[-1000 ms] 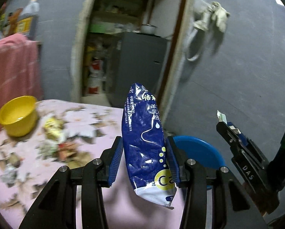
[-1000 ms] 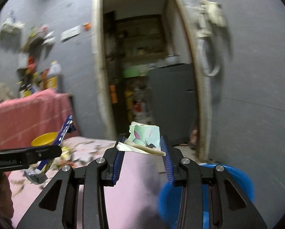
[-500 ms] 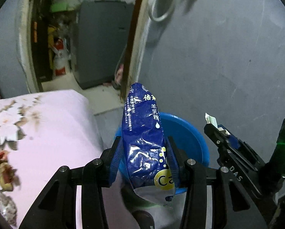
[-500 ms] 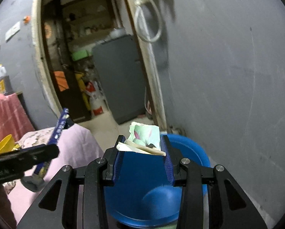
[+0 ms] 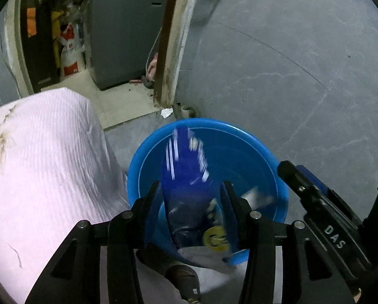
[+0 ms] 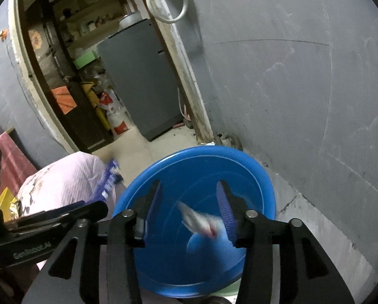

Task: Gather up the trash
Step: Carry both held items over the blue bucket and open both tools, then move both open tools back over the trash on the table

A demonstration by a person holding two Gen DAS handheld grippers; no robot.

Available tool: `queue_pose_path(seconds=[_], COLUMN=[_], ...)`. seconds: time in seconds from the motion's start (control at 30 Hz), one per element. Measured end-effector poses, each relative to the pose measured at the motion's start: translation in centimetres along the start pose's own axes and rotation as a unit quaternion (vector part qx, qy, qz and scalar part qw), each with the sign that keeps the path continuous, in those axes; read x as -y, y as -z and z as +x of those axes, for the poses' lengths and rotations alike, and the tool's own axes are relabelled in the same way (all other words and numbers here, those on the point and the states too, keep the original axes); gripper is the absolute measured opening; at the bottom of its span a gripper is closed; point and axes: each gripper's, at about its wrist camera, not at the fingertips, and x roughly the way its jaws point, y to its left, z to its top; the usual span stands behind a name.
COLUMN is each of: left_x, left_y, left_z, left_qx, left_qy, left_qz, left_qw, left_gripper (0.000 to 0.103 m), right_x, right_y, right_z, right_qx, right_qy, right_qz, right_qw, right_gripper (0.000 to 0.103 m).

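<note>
A blue basin (image 5: pixel 239 149) stands on the floor by the grey wall; it also shows in the right wrist view (image 6: pixel 239 167). My left gripper (image 5: pixel 191 190) is open above it, and the blue milk-powder packet (image 5: pixel 189 177) is blurred between its fingers, dropping into the basin. My right gripper (image 6: pixel 189 192) is open over the basin, and the crumpled paper wrapper (image 6: pixel 199 221) is blurred below it, falling inside. The packet's top (image 6: pixel 110 177) shows at the left in the right wrist view.
A table with a pink flowered cloth (image 5: pixel 41 157) sits left of the basin. A doorway (image 6: pixel 87 76) behind opens onto a grey cabinet (image 6: pixel 138 76) and clutter. The grey wall (image 5: pixel 290 63) stands close on the right.
Both grippers swung from the table to above the basin and opened. The blue packet and the paper wrapper have left the fingers and are falling.
</note>
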Motion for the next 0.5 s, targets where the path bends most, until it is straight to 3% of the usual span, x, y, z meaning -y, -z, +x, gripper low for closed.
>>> queue_pose_path(seconds=[0.1,0.5], left_x=[-0.7,-0.2], left_y=[0.0,0.2], left_z=[-0.1,-6.3], left_qx=[0.005,0.073], left_qy=[-0.003,-0.031], left_qz=[-0.014,-0.031], left_qw=[0.9999,0.9963], left_gripper=[0.051,0.06], right_x=[0.1,-1.1], right_y=[0.0,-0.8], right_z=[-0.2,-1.7], right_qx=[0.001,0.05], right_qy=[0.001,0.003], right_qz=[0.002,-0.012], right_qw=[1.0,0.999], right_gripper=[0.044,0.056])
